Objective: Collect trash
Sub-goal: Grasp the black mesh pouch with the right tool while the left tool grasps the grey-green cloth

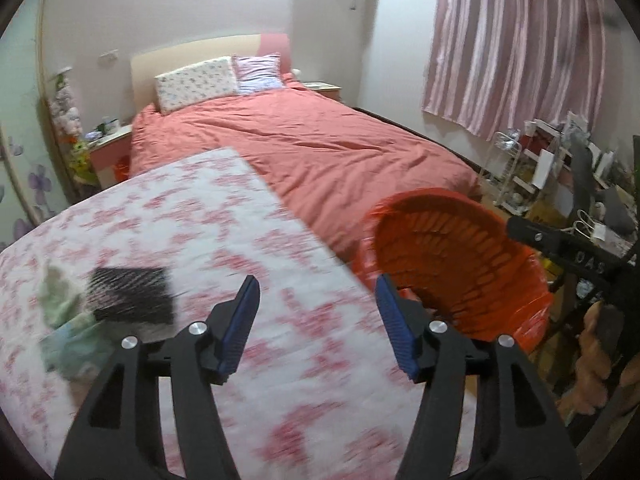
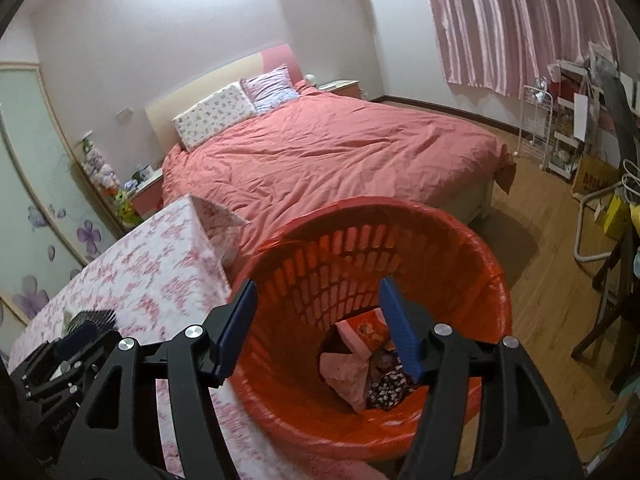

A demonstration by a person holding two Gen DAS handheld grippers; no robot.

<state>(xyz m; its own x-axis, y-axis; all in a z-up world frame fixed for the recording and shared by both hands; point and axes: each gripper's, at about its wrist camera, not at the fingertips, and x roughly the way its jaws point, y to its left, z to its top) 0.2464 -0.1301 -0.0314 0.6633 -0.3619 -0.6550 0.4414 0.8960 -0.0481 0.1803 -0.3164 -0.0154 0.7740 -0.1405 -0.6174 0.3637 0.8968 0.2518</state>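
An orange bin [image 2: 460,248] with an orange liner stands on the floor beside the table; it also shows in the left wrist view [image 1: 460,248]. Wrappers and scraps [image 2: 360,360] lie at its bottom. My right gripper [image 2: 316,320] is open and empty above the bin's mouth. My left gripper [image 1: 316,320] is open and empty above the floral tablecloth [image 1: 200,240]. A black ribbed piece [image 1: 132,296] and pale green crumpled stuff [image 1: 64,312] lie on the table left of it. The black piece also shows in the right wrist view [image 2: 90,318].
A bed with a salmon cover [image 2: 340,152] fills the middle of the room. Shelves with clutter [image 2: 568,132] stand under a pink curtain [image 2: 520,20]. A dark chair frame [image 2: 612,300] stands on the wooden floor at right. The left gripper's body [image 2: 48,372] lies low left.
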